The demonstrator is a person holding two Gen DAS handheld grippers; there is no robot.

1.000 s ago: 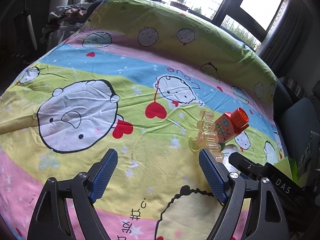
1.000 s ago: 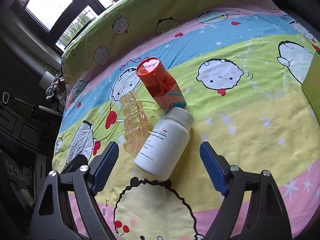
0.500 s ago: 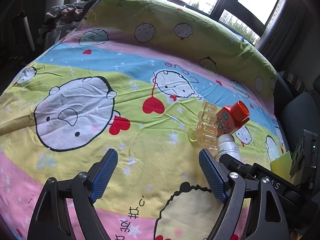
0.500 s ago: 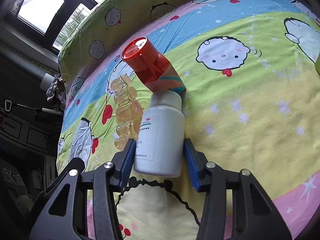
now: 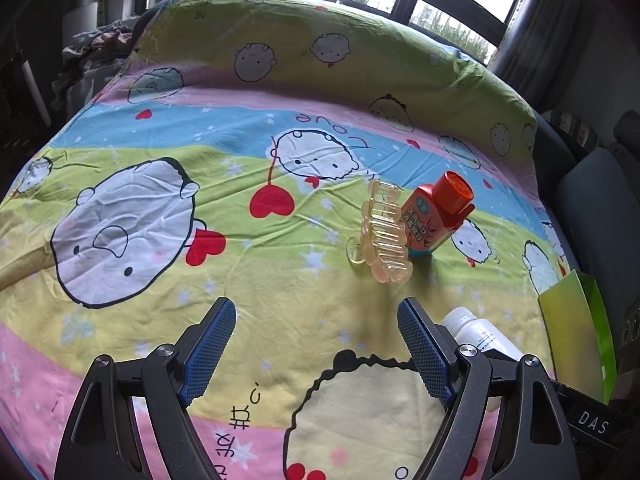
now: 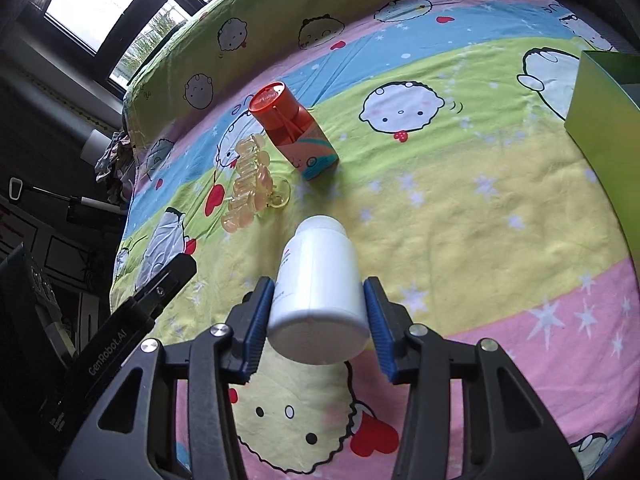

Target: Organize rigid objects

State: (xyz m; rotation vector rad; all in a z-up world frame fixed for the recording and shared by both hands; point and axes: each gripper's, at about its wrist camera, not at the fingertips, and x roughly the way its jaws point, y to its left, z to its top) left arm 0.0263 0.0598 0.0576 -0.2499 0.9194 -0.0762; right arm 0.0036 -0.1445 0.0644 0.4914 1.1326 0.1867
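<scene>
right gripper: our right gripper (image 6: pixel 318 322) is clamped on the white plastic pill bottle (image 6: pixel 318 280), blue pads on both flanks near the base, cap pointing away. We grip across the round body so it can't roll out.
white bottle position: it sits between the pads above the cartoon-print bedsheet (image 6: pixel 460 220); we judge it raised off the sheet, but contact underneath is hidden. In the left view only its cap end (image 5: pixel 474 330) shows past the left claw's finger.
left gripper: our left gripper (image 5: pixel 316 346) is spread wide with nothing between the pads, hovering low over the sheet. We judge it is kept clear while the right hand works.
orange bottle: orange-capped orange-and-teal labelled bottle (image 6: pixel 294 130) lies tilted on the sheet, just beside the clip.
hair clip: translucent yellow plastic claw hair clip (image 6: pixel 250 184) rests on the sheet, apart from both grippers.
green box: light green cardboard box (image 6: pixel 604 120) stands at the right edge. We judge it the likely drop spot, since it is the only container in view.
risk: smooth round bottle could twist in the pads.
</scene>
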